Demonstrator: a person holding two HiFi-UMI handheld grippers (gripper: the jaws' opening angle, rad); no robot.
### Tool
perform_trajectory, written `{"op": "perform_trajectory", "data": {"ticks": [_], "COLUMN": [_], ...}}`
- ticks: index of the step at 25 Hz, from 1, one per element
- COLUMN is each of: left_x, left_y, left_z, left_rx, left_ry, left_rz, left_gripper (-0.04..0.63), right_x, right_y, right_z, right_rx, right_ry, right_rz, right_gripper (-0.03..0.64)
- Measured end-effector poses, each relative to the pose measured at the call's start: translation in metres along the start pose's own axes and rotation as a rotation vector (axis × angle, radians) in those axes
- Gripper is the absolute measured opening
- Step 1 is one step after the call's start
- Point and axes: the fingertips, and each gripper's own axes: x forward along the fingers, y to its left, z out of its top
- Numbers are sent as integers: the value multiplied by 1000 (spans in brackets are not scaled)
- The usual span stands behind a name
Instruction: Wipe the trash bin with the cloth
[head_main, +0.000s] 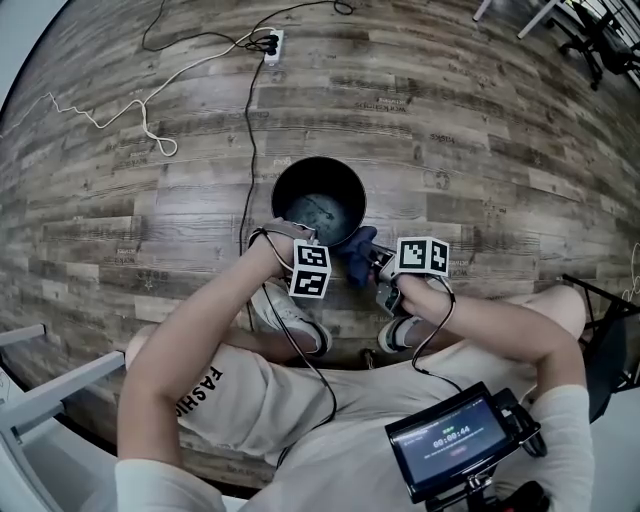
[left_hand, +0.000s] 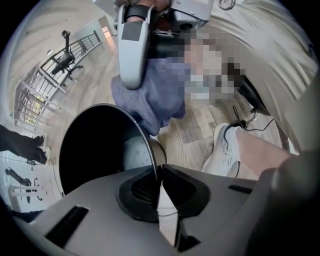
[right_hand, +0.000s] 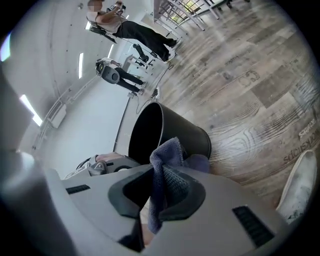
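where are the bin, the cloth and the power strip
bin (right_hand: 182, 132), right gripper view, on its outer wall
cloth (left_hand: 160, 95), left gripper view, on the middle of the hanging part
power strip (head_main: 271, 42), head view, on its white body

Grey left gripper (left_hand: 158, 176), white tee (head_main: 260, 410), white sneakers (head_main: 292, 314)

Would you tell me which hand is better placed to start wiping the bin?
Right. The right gripper is shut on the cloth, just beside the bin. The left gripper is clamped on the bin's rim, so it seems better used for steadying.
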Motion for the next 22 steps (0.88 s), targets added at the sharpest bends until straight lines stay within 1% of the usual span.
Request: {"op": "perform_trajectory", "data": {"ticks": [2, 6, 11, 14, 19, 22], "left_x": [0, 1, 0, -1, -1, 0], "left_y": [-1, 3, 10, 12, 14, 16], "left_z": [6, 15, 19, 24, 27, 29], "left_rx": [-28, -72, -128, -156, -178, -198], "left_ry": [-12, -21, -24, -34, -41, -42], "left_rz": [-4, 15, 34, 36, 32, 28], "left_gripper": [28, 28, 29, 29, 29, 29], "right_x": [4, 11, 20, 27, 43, 56], "right_y": [7, 13, 6, -2, -24, -42], "right_z": [-1, 6, 7, 8, 4, 5], "right_rx": [-47, -147, -235, -261, -286, -282], "right_ry": [-12, -44, -50, -50, -34, -36], "right_rz": [19, 42, 22, 14, 4, -20], "right_gripper": [34, 34, 34, 34, 34, 34]}}
